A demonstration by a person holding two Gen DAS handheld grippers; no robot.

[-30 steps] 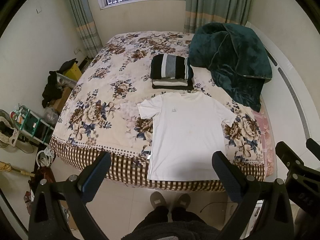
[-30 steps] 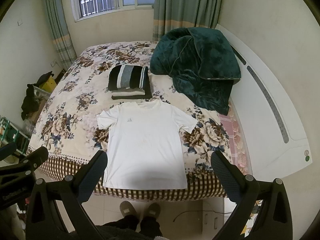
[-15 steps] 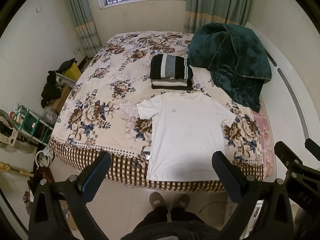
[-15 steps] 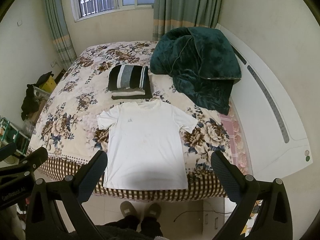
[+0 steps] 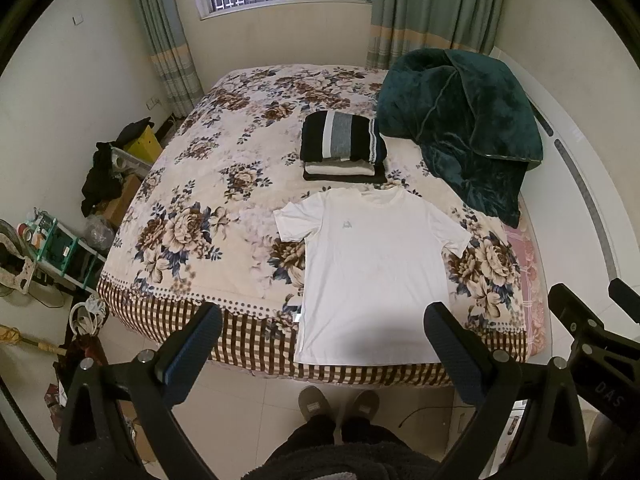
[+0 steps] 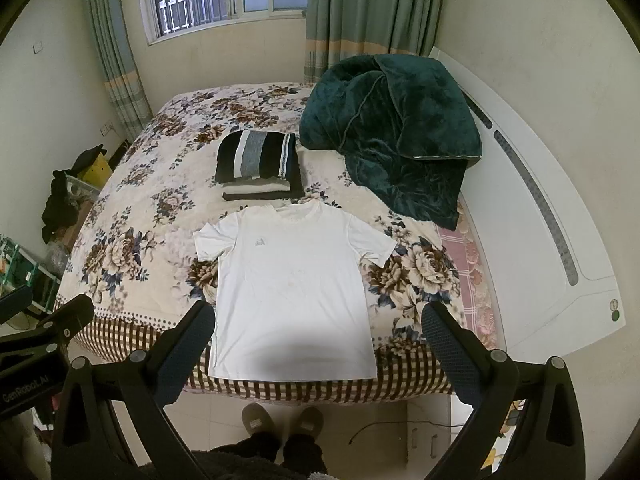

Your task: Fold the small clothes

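Flat on its back near the foot edge of the flower-patterned cream and brown bedspread (image 5: 192, 200) lies a white short-sleeved cotton T-shirt (image 5: 372, 276) (image 6: 292, 292), both sleeves spread out, a small grey logo on the chest, its hem hanging at the checked border. Its collar points to 12 o'clock, where a stack of folded clothes topped by a black, white and grey striped garment (image 5: 340, 144) (image 6: 258, 162) sits just beyond it. At 2 o'clock from the shirt a crumpled dark green plush blanket (image 5: 464, 128) (image 6: 396, 140) is heaped against the white curved headboard (image 6: 540, 216).

Both grippers hang above the floor short of the bed, well apart from the shirt. The left gripper (image 5: 322, 336) has its fingers spread wide with nothing between them; the right gripper (image 6: 316, 332) is likewise spread and empty.

Only the left wrist view takes in the green plastic rack (image 5: 64, 248) at 9 o'clock and the right tool's black frame at 4 o'clock; the right wrist view shows the headboard's full sweep and the left tool's frame at 8 o'clock.

Compared with a second ago, shirt, stack and blanket lie unchanged, and the tools have barely shifted.
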